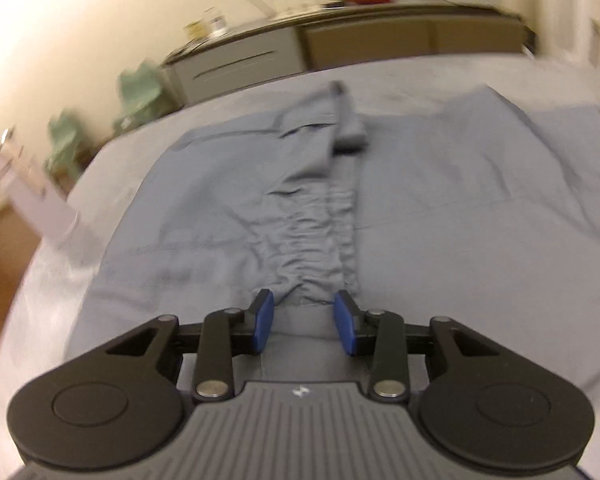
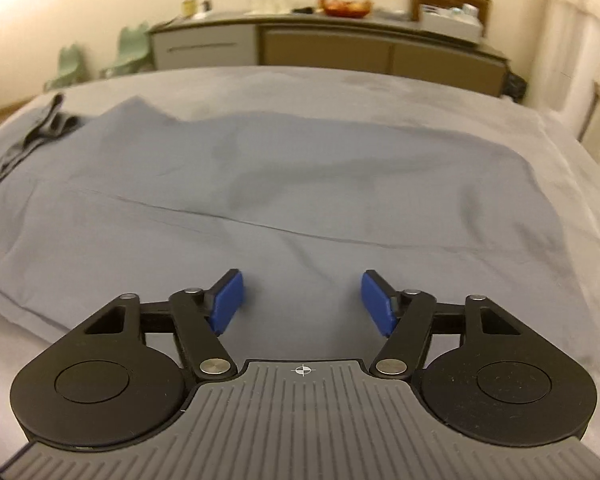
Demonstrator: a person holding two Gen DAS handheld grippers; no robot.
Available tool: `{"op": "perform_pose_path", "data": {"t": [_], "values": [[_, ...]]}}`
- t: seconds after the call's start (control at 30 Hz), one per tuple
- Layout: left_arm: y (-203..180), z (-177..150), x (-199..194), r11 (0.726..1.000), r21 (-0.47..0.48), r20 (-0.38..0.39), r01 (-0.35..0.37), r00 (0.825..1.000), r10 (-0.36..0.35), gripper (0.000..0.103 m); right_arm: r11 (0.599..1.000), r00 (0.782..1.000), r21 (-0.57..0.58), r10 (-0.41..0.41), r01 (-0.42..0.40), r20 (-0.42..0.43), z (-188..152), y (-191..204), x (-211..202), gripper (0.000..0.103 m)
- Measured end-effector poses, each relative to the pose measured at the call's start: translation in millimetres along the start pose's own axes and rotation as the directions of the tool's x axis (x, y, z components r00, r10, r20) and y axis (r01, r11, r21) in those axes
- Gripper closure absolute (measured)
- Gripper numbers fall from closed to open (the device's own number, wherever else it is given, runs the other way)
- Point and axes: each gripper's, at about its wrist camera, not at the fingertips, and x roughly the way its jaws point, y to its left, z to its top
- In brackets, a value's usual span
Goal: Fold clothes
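A pair of blue-grey trousers (image 1: 228, 216) lies spread flat on a pale grey bed sheet (image 2: 380, 92), its gathered elastic waistband (image 1: 320, 236) running straight away from the left gripper (image 1: 303, 322). That gripper's blue pads (image 1: 263, 322) stand apart, with the near end of the waistband just in front of the gap and nothing pinched between them. A folded strip of cloth (image 1: 350, 120) lies at the waistband's far end.

The right gripper (image 2: 302, 302) hovers over a broad smooth panel of the trousers, its pads (image 2: 228, 300) spread wide and empty. The panel's far edge (softly wavy) sits well short of the sheet's far edge, leaving bare sheet beyond and to the right. Behind the bed stands a long sideboard (image 2: 328, 46) with a fruit bowl (image 2: 345, 6), and two green chairs (image 2: 132, 50) line the wall.
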Motion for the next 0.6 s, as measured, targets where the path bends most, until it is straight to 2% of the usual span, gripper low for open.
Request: {"op": "perform_pose_path", "data": {"t": [0.1, 0.17, 0.23, 0.27, 0.3, 0.33, 0.37, 0.43, 0.5, 0.57, 0.6], "values": [[-5.9, 5.3, -0.2, 0.999, -0.014, -0.002, -0.047, 0.999, 0.047, 0.067, 0.999, 0.999, 0.033, -0.03, 0.029, 0.034, -10.0, -19.6, -2.7, 0.035], [-13.4, 8.1, -1.6, 0.996, -0.008, -0.009, -0.087, 0.996, 0.087, 0.068, 0.999, 0.999, 0.035, -0.023, 0.021, 0.049, -14.6, -30.3, -6.0, 0.034], [-20.9, 11.5, -6.6, 0.996, -0.002, -0.029, -0.086, 0.996, 0.086, 0.074, 0.999, 0.999, 0.039, -0.018, 0.016, 0.042, -13.6, -37.5, -10.3, 0.032], [-19.2, 13.4, -2.8, 0.998, -0.016, -0.032, -0.054, 0.998, 0.053, 0.074, 0.997, 0.997, 0.071, -0.038, 0.033, 0.061, -13.9, -47.6, -18.1, 0.032], [-21.5, 15.7, -10.3, 0.999, -0.047, -0.018, -0.001, 1.0, 0.0, 0.073, 0.991, 0.993, 0.12, -0.071, 0.06, 0.092, -14.9, -61.7, -29.1, 0.024], [-24.1, 18.0, -19.0, 0.995, -0.079, -0.002, 0.055, 0.998, -0.055, 0.073, 0.979, 0.988, 0.185, -0.111, 0.09, 0.106, -17.4, -79.5, -36.1, 0.011], [-32.0, 23.3, -32.4, 0.988, -0.099, 0.024, 0.121, 0.993, -0.119, 0.071, 0.959, 0.982, 0.257, -0.154, 0.122, 0.108, -20.7, -99.3, -40.6, 0.008], [-55.6, 39.8, -54.2, 0.968, -0.09, 0.053, 0.236, 0.971, -0.232, 0.067, 0.904, 0.973, 0.393, -0.217, 0.168, 0.084, -28.0, -137.3, -45.0, 0.009], [-93.1, 60.9, -76.6, 0.947, -0.031, 0.076, 0.319, 0.946, -0.316, 0.056, 0.876, 0.982, 0.463, -0.181, 0.138, 0.051, -36.8, -157.4, -37.6, 0.01], [-132.1, 81.4, -98.2, 0.921, 0.028, 0.092, 0.388, 0.917, -0.389, 0.039, 0.892, 0.981, 0.426, -0.19, 0.152, 0.048, -40.4, -153.5, -30.9, 0.012], [-153.6, 91.5, -107.3, 0.907, 0.056, 0.093, 0.417, 0.902, -0.421, 0.036, 0.904, 0.978, 0.394, -0.201, 0.167, 0.048, -40.5, -148.8, -28.7, 0.019]]}}
